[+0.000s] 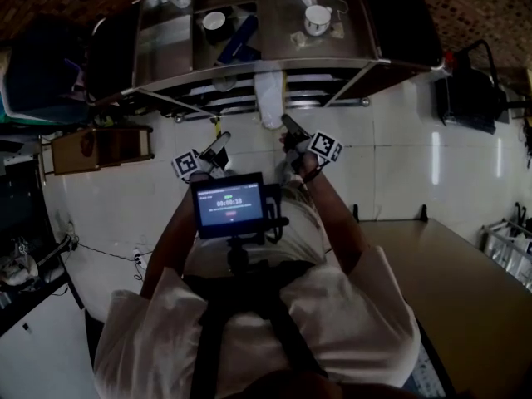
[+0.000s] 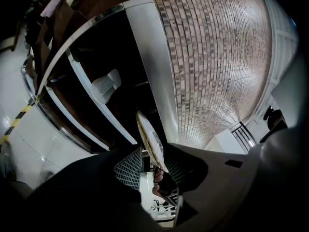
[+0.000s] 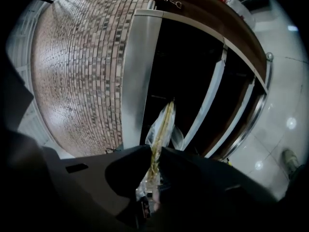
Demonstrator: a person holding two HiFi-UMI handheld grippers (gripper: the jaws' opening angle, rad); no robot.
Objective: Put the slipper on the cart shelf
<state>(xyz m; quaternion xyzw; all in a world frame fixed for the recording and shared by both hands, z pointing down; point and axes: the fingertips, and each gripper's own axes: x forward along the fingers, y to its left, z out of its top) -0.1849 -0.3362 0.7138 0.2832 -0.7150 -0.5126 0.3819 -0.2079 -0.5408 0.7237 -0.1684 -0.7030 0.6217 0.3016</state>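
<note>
The left gripper (image 2: pixel 151 162) is closed on the lower end of a flat, plastic-wrapped slipper (image 2: pixel 148 137). Its view shows the slipper edge-on and upright before the dark shelf opening of the cart (image 2: pixel 152 62), probably so that it can slide in between the rails, and a white bundle (image 2: pixel 106 86) lies inside. In its own view the right gripper (image 3: pixel 153 166) is likewise clamped on an edge-on wrapped slipper (image 3: pixel 161 124) not yet on the shelf; whether both hold one item cannot be told. Only the head view shows the whole cart (image 1: pixel 249 66), with both grippers near each other before its lower shelf and the bundle (image 1: pixel 268 98) at that shelf's front edge, but the held slipper is not discernible there.
</note>
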